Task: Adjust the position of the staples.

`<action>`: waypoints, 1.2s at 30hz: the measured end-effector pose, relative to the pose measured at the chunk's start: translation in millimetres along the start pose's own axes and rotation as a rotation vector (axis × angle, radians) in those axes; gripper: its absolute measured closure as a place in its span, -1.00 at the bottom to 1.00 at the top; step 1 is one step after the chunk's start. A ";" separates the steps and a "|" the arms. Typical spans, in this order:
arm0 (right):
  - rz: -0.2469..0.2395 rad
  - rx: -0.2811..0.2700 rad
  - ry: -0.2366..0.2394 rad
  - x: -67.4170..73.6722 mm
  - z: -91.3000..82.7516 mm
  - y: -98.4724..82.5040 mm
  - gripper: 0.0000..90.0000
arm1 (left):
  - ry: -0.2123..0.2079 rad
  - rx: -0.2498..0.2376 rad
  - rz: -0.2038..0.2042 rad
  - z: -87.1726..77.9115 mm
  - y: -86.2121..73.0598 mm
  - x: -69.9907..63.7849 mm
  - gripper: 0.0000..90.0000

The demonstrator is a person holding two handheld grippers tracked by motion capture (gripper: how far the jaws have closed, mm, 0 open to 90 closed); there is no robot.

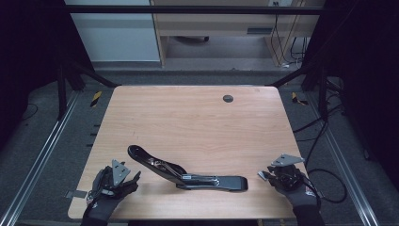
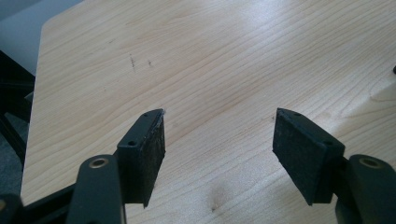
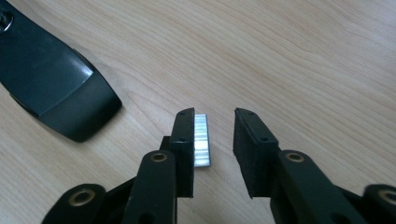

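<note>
Staples (image 3: 201,140), a short silvery strip of them, lie on the wooden table (image 1: 188,117) between the jaws of the right gripper (image 3: 212,140), close against the inner face of one jaw and apart from the other, so the jaws stand open around the strip without clamping it. In the right gripper view the rounded black end of the stapler (image 3: 56,88) lies just beside that strip, up and to one side of it, not touching it. From the high view the stapler (image 1: 188,172) rests near the front edge of the table, swung open, its base flat on the wood and pointing toward the right gripper (image 1: 264,175), its top arm angled up and away toward the left. The left gripper (image 1: 136,178) sits near the front left corner of the table, held in a gloved hand (image 1: 106,188), with the raised end of the stapler just beyond it. In the left gripper view its jaws (image 2: 219,149) stand wide apart over bare wood, with nothing between the pads (image 2: 149,154).
</note>
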State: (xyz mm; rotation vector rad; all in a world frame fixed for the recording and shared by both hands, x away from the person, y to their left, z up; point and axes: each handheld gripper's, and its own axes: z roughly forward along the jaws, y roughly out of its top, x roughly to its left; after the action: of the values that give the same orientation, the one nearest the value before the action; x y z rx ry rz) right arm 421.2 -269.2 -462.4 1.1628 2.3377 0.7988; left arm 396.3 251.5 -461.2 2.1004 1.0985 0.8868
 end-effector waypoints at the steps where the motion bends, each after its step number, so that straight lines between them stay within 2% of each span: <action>1: 0.001 -0.008 -0.007 -0.6 -1.7 -0.7 0.51 | 0.000 0.000 0.000 0.0 0.0 0.0 -0.25; 4: 0.015 -0.017 -0.017 -0.5 -5.1 -1.6 0.43 | 0.001 0.000 0.000 -0.1 0.0 0.1 -0.25; 10: 0.002 -0.009 0.020 -2.3 -7.3 -6.8 0.76 | 0.001 0.000 0.001 0.0 0.1 0.0 -0.25; 13: -0.002 -0.007 0.009 -2.1 -7.4 -6.6 0.75 | 0.001 0.003 0.000 0.2 0.0 0.2 -0.25; 18: -0.034 0.001 0.016 1.7 -7.0 -1.1 0.78 | 0.001 0.006 0.001 0.7 0.0 0.4 -0.25; 19: -0.042 0.005 0.034 1.8 -6.9 0.8 0.77 | 0.000 0.006 0.001 0.8 0.0 0.4 -0.25; 21: -0.047 0.009 0.039 1.6 -6.5 2.5 0.77 | 0.000 0.005 -0.001 1.1 0.0 0.3 -0.25; 22: -0.042 0.032 0.076 0.3 -4.1 5.3 0.79 | 0.000 0.006 -0.001 1.2 -0.1 0.3 -0.25; 24: -0.040 0.056 0.083 0.0 -1.5 6.8 0.85 | -0.001 0.009 0.000 1.6 -0.2 0.3 -0.25; 25: -0.048 0.053 0.065 -0.2 -0.1 7.1 0.85 | -0.001 0.009 0.000 1.6 -0.2 0.3 -0.25; 27: -0.062 0.063 0.058 -0.1 1.3 8.5 0.85 | -0.001 0.008 -0.001 1.5 -0.1 0.5 -0.25; 36: -0.073 0.101 0.076 3.6 12.4 19.4 0.67 | -0.004 0.010 -0.001 1.8 -0.2 0.8 -0.25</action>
State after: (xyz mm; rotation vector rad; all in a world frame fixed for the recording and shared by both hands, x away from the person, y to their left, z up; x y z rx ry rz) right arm 437.7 -253.0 -459.4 1.0990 2.4933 0.7182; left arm 398.0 251.9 -462.1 2.1086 1.1037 0.8783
